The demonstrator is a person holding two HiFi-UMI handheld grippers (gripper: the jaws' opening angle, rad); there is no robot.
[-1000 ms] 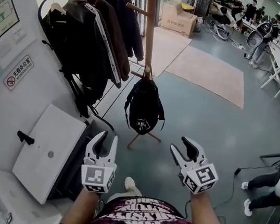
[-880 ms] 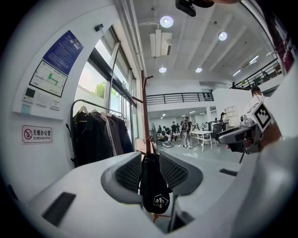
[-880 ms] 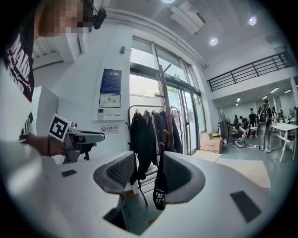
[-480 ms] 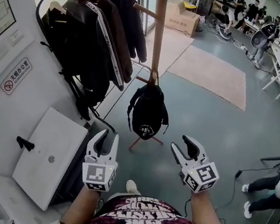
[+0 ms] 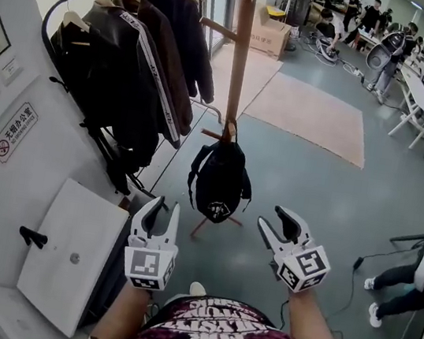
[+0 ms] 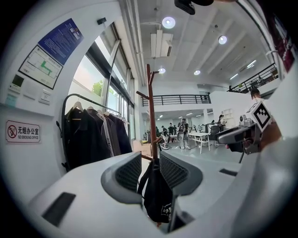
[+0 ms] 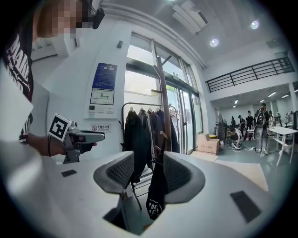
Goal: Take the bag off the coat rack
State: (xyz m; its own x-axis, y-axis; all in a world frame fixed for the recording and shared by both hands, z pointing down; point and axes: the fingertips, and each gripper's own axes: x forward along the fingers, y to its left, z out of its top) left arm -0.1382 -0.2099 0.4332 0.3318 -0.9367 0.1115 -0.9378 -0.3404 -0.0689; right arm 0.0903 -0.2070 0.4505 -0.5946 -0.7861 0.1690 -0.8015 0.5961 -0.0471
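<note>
A black backpack [image 5: 219,180] hangs by its top loop from a low peg of the wooden coat rack [image 5: 240,49]. It also shows between the jaws in the left gripper view, as the backpack [image 6: 156,195], and in the right gripper view, as the backpack [image 7: 156,190]. My left gripper [image 5: 160,214] is open, short of the bag and to its lower left. My right gripper [image 5: 277,221] is open too, off to the bag's lower right. Neither touches the bag.
A rail of dark jackets [image 5: 134,57] stands left of the rack. A white cabinet [image 5: 71,250] sits by the wall at lower left. A beige rug [image 5: 309,112], a cardboard box [image 5: 270,32], tables and several people lie farther back. A seated person's legs [image 5: 402,279] are at the right.
The view has shifted a little closer to the rack; the bag now sits slightly lower and nearer between the grippers. Both grippers stay open in much the same place.
</note>
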